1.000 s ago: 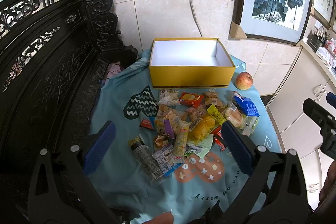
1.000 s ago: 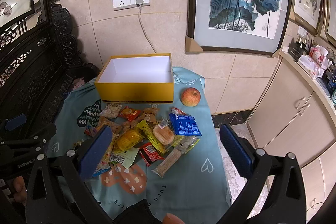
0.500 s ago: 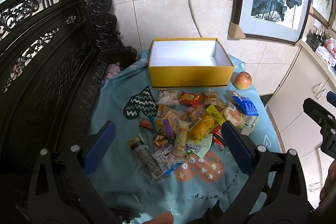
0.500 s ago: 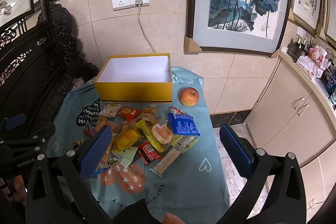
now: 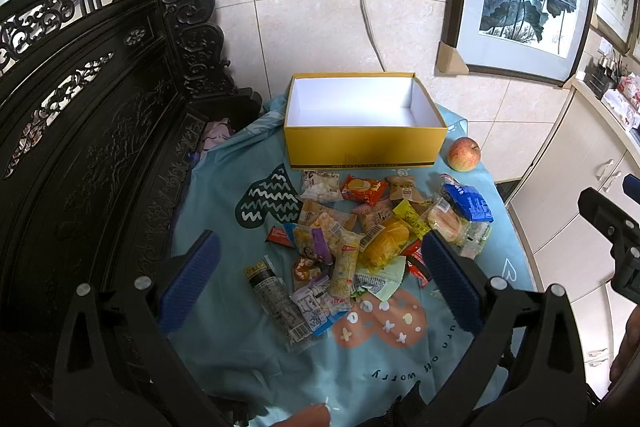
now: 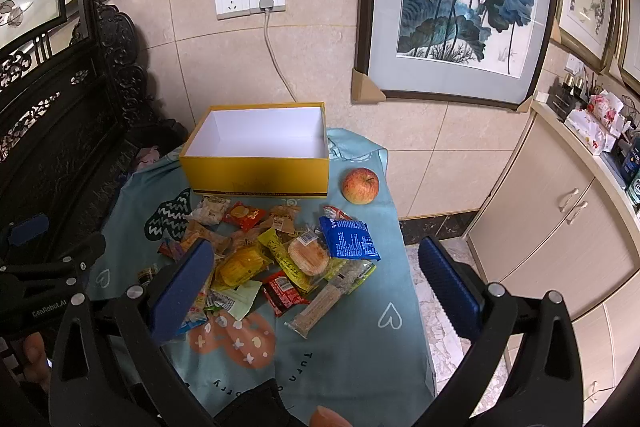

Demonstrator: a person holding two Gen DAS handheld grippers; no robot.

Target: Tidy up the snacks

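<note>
Both grippers hang above the table with nothing between their fingers: the left gripper (image 5: 320, 287) has its blue pads spread wide over the near edge of the snack pile, and the right gripper (image 6: 316, 291) is spread just as wide over that pile's right half. No packet has gone into the open yellow cardboard box with the white inside (image 5: 364, 143), which stands bare at the far side of the teal printed tablecloth (image 5: 224, 311), against the tiled wall. Just in front of the box lies the heap of wrapped snacks (image 5: 360, 239), loose and overlapping; a red-yellow apple (image 6: 360, 185) sits just right of the box, apart from the heap.

By my reading the task is at its very start, with the first pick not yet made. The next move calls for lowering one gripper onto a packet at the heap's edge, such as the blue foil packet (image 6: 349, 238) right of the pile or the long dark-labelled clear wrapper (image 5: 274, 297) nearest the left gripper, closing on it alone, then carrying it to the box. Overlapping wrappers may drag neighbours along.
</note>
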